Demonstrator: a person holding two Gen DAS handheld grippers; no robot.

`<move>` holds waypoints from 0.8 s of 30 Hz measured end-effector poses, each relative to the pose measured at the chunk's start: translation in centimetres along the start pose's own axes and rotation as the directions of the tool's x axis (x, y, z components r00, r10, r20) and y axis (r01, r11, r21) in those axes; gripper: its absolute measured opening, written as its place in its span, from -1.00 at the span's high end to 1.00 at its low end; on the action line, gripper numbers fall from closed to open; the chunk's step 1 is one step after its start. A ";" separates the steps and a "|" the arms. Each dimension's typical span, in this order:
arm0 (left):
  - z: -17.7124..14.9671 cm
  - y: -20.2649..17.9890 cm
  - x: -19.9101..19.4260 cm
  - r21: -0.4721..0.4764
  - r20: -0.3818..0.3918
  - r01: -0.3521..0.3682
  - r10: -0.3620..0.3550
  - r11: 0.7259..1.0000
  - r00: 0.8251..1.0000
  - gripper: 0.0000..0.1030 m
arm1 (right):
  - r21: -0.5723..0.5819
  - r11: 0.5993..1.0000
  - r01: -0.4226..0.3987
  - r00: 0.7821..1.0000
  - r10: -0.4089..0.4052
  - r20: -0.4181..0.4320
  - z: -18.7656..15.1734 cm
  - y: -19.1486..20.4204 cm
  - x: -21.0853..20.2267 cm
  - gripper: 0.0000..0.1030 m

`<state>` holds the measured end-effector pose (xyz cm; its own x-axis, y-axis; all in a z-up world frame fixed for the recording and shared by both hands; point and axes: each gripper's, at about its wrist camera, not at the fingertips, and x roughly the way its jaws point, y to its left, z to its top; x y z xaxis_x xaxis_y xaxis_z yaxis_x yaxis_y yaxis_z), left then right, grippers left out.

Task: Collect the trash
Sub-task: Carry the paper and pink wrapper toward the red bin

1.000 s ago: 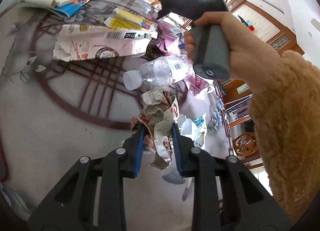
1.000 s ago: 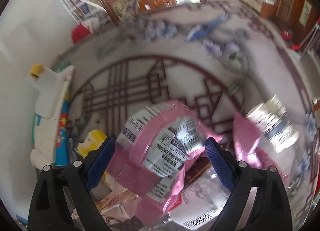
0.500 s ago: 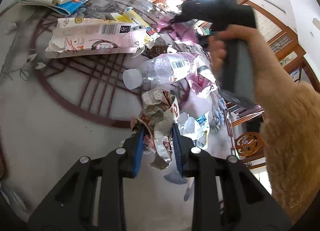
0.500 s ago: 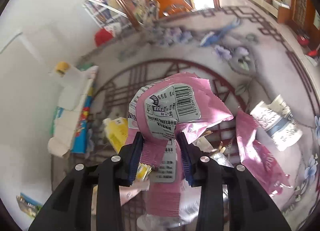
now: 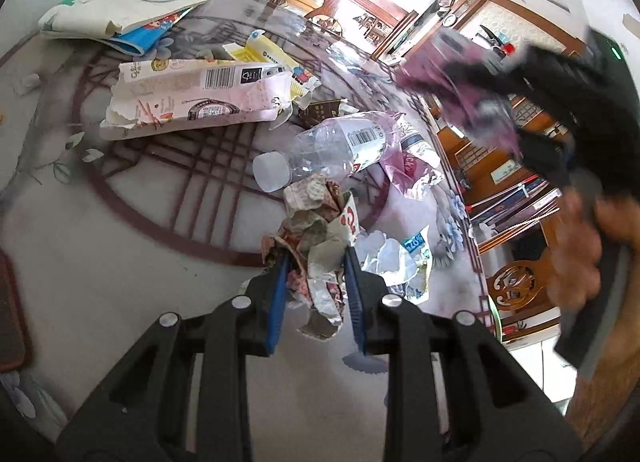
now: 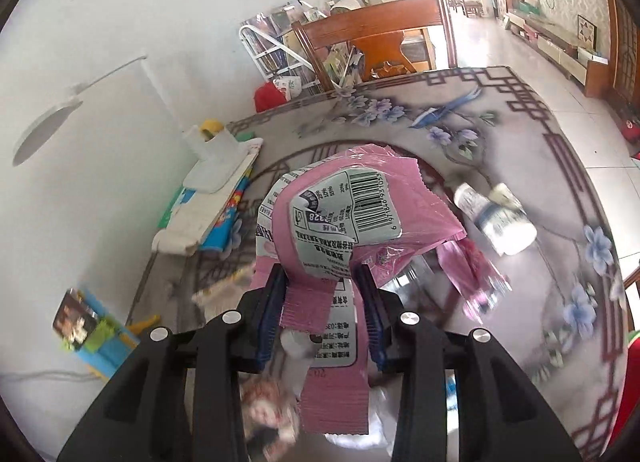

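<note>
My left gripper (image 5: 314, 258) is shut on a crumpled paper wrapper (image 5: 320, 230) and holds it above the patterned table (image 5: 120, 262). My right gripper (image 6: 320, 274) is shut on a pink snack wrapper (image 6: 352, 222) with a barcode, lifted well above the table; it shows blurred in the left wrist view (image 5: 460, 78). On the table lie a clear plastic bottle (image 5: 332, 146), a torn pink carton (image 5: 192, 98), a yellow packet (image 5: 276, 58), another pink wrapper (image 5: 408, 170) and a crumpled white wrapper (image 5: 396, 258).
A lamp base stands on stacked books (image 5: 120, 18) at the table's far left. A small paper cup (image 6: 496, 218) lies on the table. A wooden chair (image 6: 376, 42) and shelves stand behind the table. The table edge runs along the right (image 6: 592, 190).
My right gripper closed on the pink wrapper and lifted it up and away from the pile. My left gripper stayed shut on the crumpled paper, almost still.
</note>
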<state>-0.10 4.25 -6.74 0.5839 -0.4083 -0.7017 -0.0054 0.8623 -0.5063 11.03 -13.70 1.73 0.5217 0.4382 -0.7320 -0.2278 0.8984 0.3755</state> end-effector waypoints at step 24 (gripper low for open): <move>-1.3 -1.4 0.6 0.114 0.035 -0.110 0.107 0.987 0.994 0.50 | -0.214 0.971 0.106 0.991 -0.085 0.105 -12.3 -6.4 -6.4 0.30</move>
<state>-0.77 2.40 -7.08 0.6079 -0.3032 -0.7339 0.0227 0.9305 -0.3656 -0.96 -21.92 -3.02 0.6225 0.3548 -0.6976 -0.3417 0.9251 0.1656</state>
